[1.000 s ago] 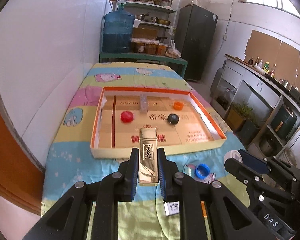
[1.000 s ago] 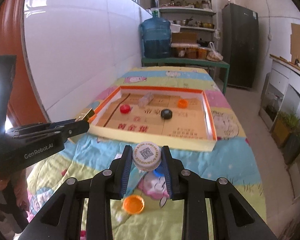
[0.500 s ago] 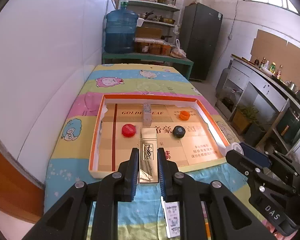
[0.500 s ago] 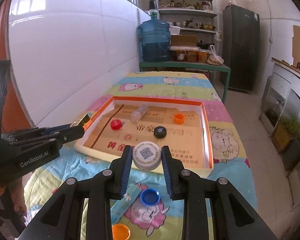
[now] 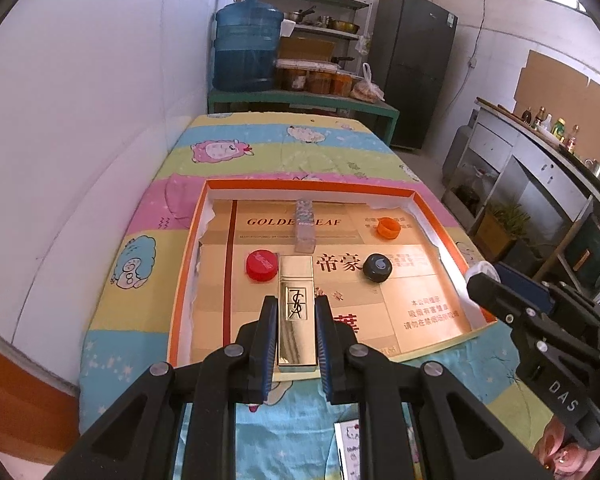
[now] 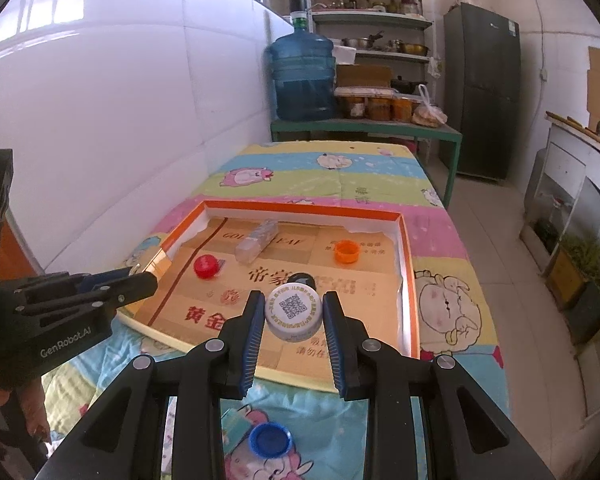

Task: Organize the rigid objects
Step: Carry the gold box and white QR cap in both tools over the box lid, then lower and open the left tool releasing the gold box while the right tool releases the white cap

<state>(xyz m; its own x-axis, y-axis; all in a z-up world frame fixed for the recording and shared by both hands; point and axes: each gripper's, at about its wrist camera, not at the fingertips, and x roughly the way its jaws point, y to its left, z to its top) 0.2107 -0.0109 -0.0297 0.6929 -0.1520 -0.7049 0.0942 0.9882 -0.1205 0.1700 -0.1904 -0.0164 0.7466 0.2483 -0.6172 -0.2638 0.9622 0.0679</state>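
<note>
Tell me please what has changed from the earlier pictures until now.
Both tongs moved forward over the tray. The left tongs carried the gold case past the near rim; the right tongs carried the white cap over it too. Nothing was taken or released. The red cap, black cap, orange cap and clear box stayed in place.
</note>
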